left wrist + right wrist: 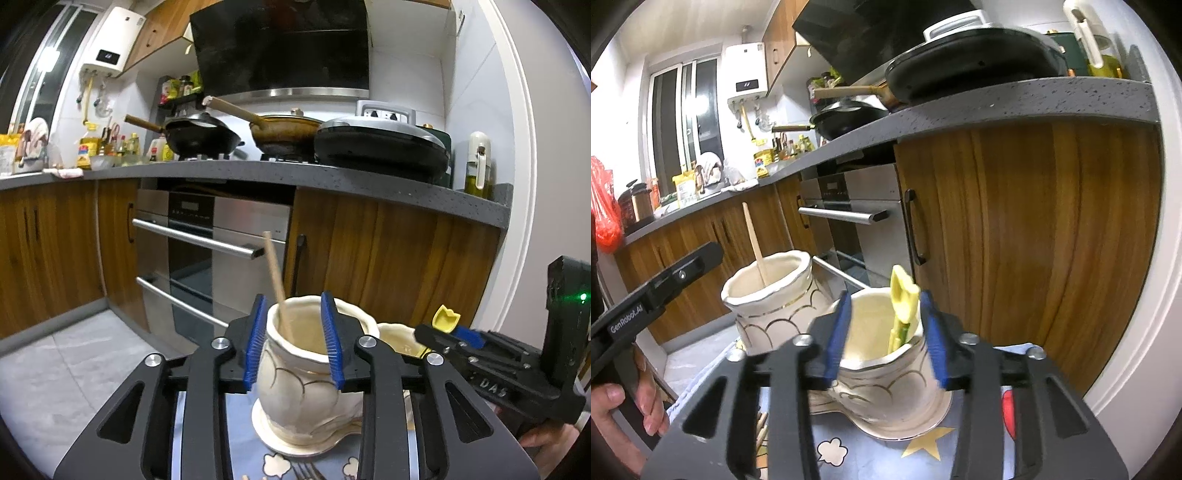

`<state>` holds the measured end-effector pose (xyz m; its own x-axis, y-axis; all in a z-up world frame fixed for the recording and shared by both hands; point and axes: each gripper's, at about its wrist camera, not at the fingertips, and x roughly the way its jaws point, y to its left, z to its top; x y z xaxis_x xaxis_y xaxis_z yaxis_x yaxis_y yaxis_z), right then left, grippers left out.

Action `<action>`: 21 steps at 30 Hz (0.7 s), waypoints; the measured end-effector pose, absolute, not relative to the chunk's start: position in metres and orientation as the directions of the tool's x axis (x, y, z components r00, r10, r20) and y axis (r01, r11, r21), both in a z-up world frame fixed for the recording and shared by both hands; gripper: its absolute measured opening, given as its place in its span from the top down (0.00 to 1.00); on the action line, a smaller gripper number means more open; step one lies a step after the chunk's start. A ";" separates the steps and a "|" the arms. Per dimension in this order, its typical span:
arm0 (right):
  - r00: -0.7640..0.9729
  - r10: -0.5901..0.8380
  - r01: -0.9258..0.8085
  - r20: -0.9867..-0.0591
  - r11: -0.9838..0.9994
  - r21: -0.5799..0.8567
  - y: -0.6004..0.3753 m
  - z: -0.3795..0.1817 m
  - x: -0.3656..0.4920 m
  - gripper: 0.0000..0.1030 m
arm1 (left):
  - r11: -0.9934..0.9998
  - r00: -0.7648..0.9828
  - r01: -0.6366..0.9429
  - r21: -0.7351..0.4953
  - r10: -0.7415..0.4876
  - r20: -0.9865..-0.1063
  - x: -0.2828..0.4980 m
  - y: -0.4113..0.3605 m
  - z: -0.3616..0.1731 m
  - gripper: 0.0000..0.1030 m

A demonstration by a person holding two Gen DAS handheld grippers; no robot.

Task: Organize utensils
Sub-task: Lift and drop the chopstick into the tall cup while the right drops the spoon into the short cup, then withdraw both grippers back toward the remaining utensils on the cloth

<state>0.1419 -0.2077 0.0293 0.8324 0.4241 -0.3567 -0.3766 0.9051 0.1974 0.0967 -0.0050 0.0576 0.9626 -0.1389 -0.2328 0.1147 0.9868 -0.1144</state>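
Two cream ceramic pots with gold lines share a saucer (pixel 908 430) on a blue cloth. The left pot (pixel 295 384) (pixel 768 306) holds a wooden stick (pixel 275 273) (pixel 753 240) that leans up to the left. My left gripper (pixel 293 297) hovers over this pot, open, its blue pads either side of the stick without touching it. The right pot (pixel 886 369) (pixel 397 336) holds a yellow utensil (pixel 904 295) (pixel 447 317). My right gripper (pixel 886 295) is open around that utensil, and its pads do not press it.
A fork (pixel 306 470) and wooden sticks (pixel 761 424) lie on the cloth (pixel 923 454) at the near edge. Ahead are wooden cabinets (pixel 388 266), an oven (pixel 207 236) and a grey counter (pixel 258 170) with pans. A person's hand (pixel 613 406) holds the left gripper.
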 end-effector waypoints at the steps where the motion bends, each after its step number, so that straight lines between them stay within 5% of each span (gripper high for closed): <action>1: 0.836 0.416 -0.370 -0.358 0.909 0.193 -0.209 0.030 0.141 0.58 | 0.987 0.963 0.110 -0.114 -0.135 -0.235 0.095 -0.004 0.058 0.68; 4: 0.853 0.387 -0.343 -0.350 0.921 0.184 -0.213 0.034 0.134 0.34 | 0.988 0.965 0.100 -0.117 -0.125 -0.231 0.086 -0.001 0.058 0.54; 5: 0.860 0.376 -0.332 -0.346 0.926 0.183 -0.214 0.035 0.131 0.20 | 0.989 0.966 0.096 -0.116 -0.121 -0.230 0.084 0.000 0.058 0.42; 7: 0.870 0.357 -0.313 -0.341 0.933 0.178 -0.217 0.036 0.125 0.10 | 0.991 0.969 0.076 -0.107 -0.099 -0.227 0.077 0.002 0.057 0.25; 11: 0.872 0.345 -0.300 -0.348 0.937 0.178 -0.220 0.037 0.112 0.05 | 0.995 0.970 0.024 -0.098 -0.048 -0.240 0.064 0.011 0.052 0.09; 21: 0.845 0.350 -0.311 -0.403 0.937 0.160 -0.220 0.022 0.084 0.05 | 0.993 0.948 -0.115 0.003 0.111 -0.299 0.034 0.025 0.020 0.05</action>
